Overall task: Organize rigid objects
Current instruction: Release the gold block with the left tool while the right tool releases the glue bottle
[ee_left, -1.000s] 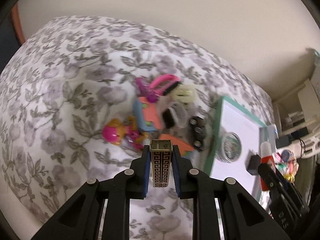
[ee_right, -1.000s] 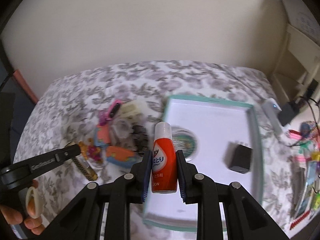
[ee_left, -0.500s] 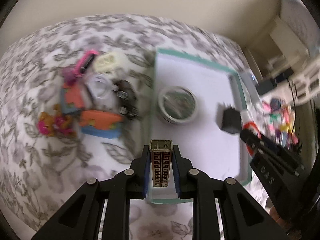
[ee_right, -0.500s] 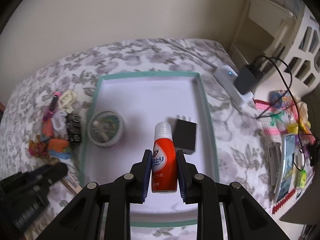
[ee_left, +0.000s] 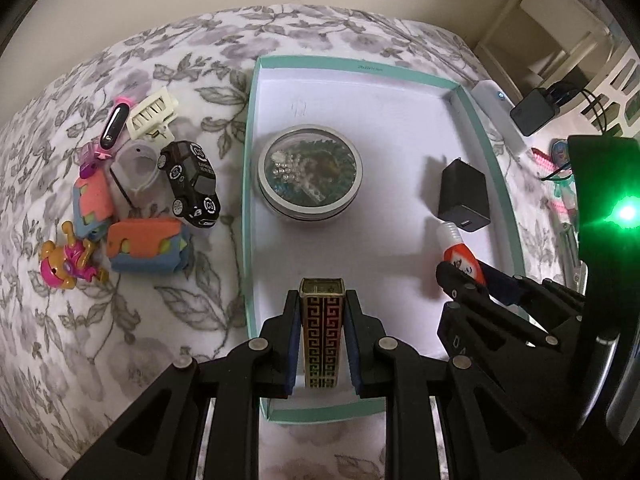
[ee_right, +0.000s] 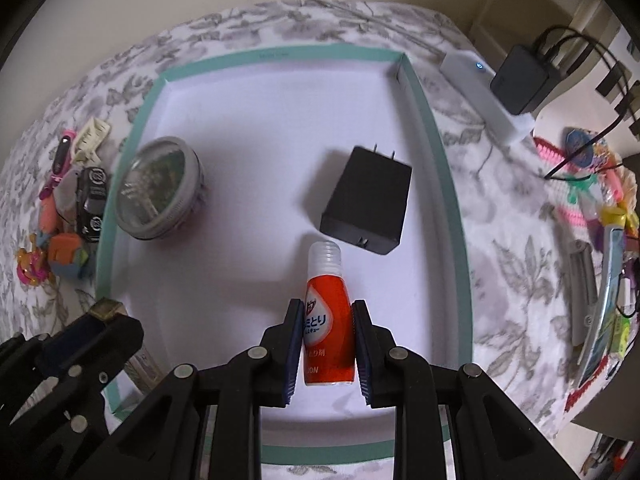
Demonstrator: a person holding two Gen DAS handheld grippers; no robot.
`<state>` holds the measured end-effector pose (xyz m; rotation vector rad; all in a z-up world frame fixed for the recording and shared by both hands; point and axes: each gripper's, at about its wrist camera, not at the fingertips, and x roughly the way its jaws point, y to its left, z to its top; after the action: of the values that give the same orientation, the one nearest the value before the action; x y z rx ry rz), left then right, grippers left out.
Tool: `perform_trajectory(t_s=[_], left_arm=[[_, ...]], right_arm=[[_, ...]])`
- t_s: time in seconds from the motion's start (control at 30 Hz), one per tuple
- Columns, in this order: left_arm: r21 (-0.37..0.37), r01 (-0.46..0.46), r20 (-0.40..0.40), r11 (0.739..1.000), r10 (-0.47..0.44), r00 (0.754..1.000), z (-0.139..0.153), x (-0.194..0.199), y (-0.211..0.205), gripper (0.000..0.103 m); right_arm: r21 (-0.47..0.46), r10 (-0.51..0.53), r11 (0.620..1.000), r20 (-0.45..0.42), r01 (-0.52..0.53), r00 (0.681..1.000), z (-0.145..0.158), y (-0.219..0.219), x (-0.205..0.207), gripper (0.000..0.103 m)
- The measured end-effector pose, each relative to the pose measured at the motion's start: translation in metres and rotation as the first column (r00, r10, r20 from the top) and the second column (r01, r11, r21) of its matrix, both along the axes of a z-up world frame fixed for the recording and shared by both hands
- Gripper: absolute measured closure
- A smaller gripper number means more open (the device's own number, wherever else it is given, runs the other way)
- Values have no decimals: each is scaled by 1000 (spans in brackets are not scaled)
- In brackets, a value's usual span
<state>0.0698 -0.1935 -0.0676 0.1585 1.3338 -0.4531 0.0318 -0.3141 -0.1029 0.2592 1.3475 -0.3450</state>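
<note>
Drop-off step: left gripper (ee_left: 322, 334) jaws clamp the patterned lighter (ee_left: 322, 336) & right gripper (ee_right: 328, 344) jaws clamp the orange bottle (ee_right: 329, 328), both over the teal tray (ee_right: 448, 184); next, prob lower onto bare floor, then release.

Round tin (ee_right: 160, 188) blurred (contents unreadable); bottle's (ee_left: 460, 254) base hidden.

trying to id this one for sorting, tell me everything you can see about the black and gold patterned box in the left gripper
The patterned box is a slim rectangular case, black with a red and gold Greek-key pattern and a dull gold end cap. It looks hard and glossy. The left gripper is shut on its long sides, blue pads pressing, end pointing away from the camera, over the near end of the teal-rimmed tray.
</note>
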Motion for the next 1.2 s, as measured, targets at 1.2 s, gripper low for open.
perform_trajectory(t_s=[1.2], left_arm=[[1,-29,-57,1000,29,998,-24,10,1,58]], right_arm=[[-13,8,1000,23,-8,1000,17,0,3,77]])
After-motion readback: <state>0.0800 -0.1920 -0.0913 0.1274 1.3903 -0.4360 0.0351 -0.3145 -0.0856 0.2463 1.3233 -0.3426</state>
